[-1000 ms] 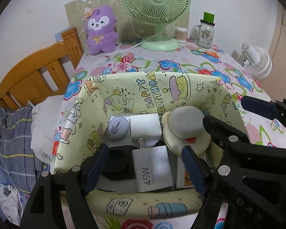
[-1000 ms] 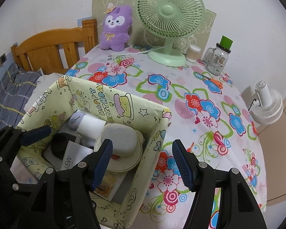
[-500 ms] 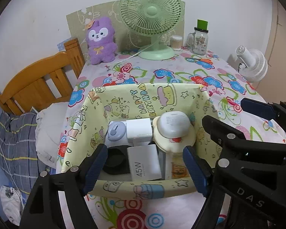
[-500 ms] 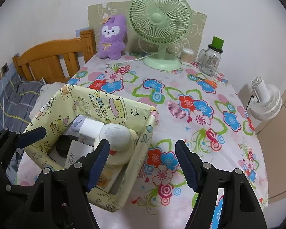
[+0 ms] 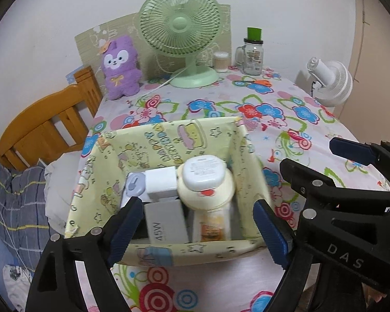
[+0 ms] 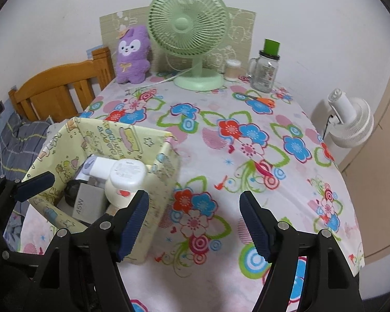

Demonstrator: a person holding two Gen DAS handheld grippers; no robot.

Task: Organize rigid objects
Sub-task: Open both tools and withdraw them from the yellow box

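The left gripper (image 5: 195,231) and right gripper (image 6: 193,225) hover with jaws spread, empty; the rigid objects sit packed in the yellow cartoon-print paper box (image 5: 166,140) near the table's left edge, apparently for tidy storage.

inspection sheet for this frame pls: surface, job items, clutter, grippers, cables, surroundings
Surface: table under a floral cloth.
Job's things: yellow cartoon-print box at the near left holds a 45W charger, a white plug adapter, a lilac gadget, a cream round case and a dark item, partly hidden.
Clutter: green desk fan, purple plush, glass mug jar, small cup, orange scissors.
Grippers: left gripper open above the box; right gripper open above bare cloth.
Cables: white fan cord.
Surroundings: wooden headboard, white floor fan.
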